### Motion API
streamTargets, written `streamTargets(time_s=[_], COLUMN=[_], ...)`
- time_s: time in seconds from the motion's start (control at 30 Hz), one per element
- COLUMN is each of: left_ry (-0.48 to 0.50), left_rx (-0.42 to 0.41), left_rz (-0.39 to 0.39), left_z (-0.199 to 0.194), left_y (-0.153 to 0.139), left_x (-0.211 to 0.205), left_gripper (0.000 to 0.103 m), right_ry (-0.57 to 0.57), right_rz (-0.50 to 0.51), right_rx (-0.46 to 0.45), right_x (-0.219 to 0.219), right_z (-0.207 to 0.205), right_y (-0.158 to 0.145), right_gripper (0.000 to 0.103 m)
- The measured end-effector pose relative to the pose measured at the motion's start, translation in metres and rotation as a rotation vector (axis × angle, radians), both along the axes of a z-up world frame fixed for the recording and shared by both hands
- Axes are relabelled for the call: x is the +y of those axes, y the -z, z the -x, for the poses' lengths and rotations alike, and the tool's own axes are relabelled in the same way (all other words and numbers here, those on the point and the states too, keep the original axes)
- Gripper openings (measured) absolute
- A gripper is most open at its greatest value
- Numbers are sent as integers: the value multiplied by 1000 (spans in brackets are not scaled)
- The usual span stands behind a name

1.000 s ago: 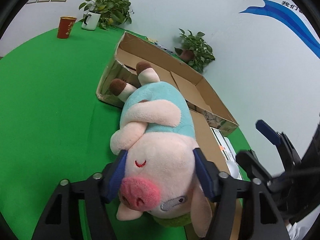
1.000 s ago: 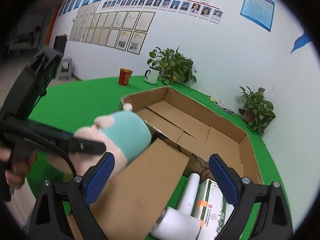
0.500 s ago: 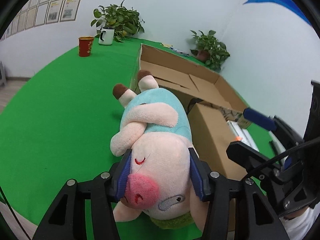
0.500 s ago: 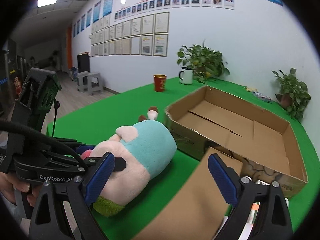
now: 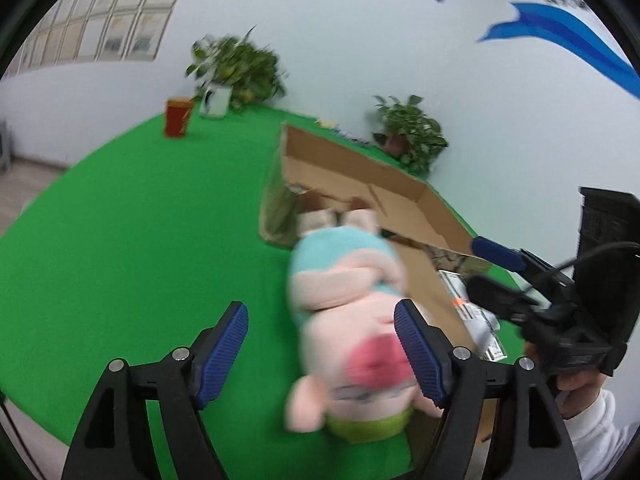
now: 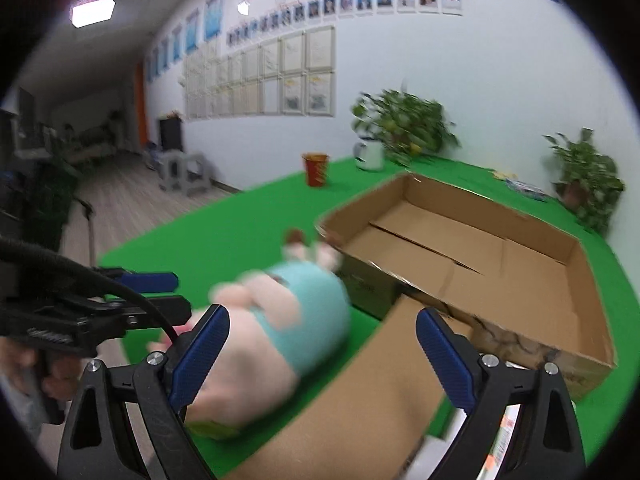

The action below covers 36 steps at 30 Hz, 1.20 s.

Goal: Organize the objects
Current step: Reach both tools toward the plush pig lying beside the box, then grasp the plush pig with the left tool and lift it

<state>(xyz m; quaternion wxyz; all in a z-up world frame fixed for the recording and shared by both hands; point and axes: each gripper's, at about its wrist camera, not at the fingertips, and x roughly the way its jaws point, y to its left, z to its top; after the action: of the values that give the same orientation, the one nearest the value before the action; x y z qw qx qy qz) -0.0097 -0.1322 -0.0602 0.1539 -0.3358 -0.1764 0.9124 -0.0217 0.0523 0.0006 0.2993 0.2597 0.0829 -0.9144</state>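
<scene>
A plush pig (image 5: pixel 352 320) in a teal shirt, blurred by motion, lies on the green table (image 5: pixel 120 240) beside an open cardboard box (image 5: pixel 360 176). My left gripper (image 5: pixel 320 316) has its jaws opening around the pig's head. The left pad stands well clear of it and the right pad is at its cheek. In the right wrist view the pig (image 6: pixel 288 320) sits low left, next to the box (image 6: pixel 460 248). My right gripper (image 6: pixel 322 318) is open with nothing between its fingers, above a loose cardboard flap (image 6: pixel 360 400).
A red cup (image 5: pixel 178 117), a white mug (image 5: pixel 216 100) and potted plants (image 5: pixel 408 132) stand along the table's far edge by the wall. White packages (image 5: pixel 472 312) lie right of the flap. A person's hand (image 5: pixel 576 384) holds the right gripper at the far right.
The left jaws have spread and let go of the pig's head, which now sits off to the right between them. The left gripper rose. The right gripper turned leftward.
</scene>
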Motion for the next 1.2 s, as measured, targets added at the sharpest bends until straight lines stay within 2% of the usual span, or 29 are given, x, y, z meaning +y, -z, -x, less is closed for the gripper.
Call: streamTargets(time_s=[0.13, 0.17, 0.2, 0.4, 0.6, 0.73, 0.83, 0.93, 1.07, 1.2], left_ry=[49, 79, 99, 174, 224, 283, 318, 345, 353, 330], left_rx=[-89, -96, -106, -141, -149, -189, -226, -253, -231, -214], left_rz=[-93, -136, -166, -262, -258, -247, -290, -345, -334, -308], left_z=[20, 24, 27, 35, 51, 73, 83, 87, 74, 56], left_y=[21, 25, 28, 43, 38, 35, 41, 48, 45, 33], left_x=[-6, -5, -7, -8, -3, 9, 11, 12, 10, 5], left_gripper=[72, 72, 67, 67, 69, 70, 70, 63, 53, 52], right_ry=[-89, -91, -94, -73, -102, -27, 42, 99, 146, 137], right_rz=[33, 30, 29, 67, -49, -103, -147, -181, -188, -149], right_rx=[-84, -109, -133, -275, -278, -290, -275, -279, -283, -303], right_x=[-15, -21, -24, -19, -25, -46, -59, -64, -64, -63], right_z=[8, 10, 12, 19, -5, -1, 5, 10, 10, -3], right_y=[8, 11, 16, 32, 42, 53, 55, 57, 58, 53], right_gripper=[95, 95, 95, 95, 95, 95, 95, 92, 81, 77])
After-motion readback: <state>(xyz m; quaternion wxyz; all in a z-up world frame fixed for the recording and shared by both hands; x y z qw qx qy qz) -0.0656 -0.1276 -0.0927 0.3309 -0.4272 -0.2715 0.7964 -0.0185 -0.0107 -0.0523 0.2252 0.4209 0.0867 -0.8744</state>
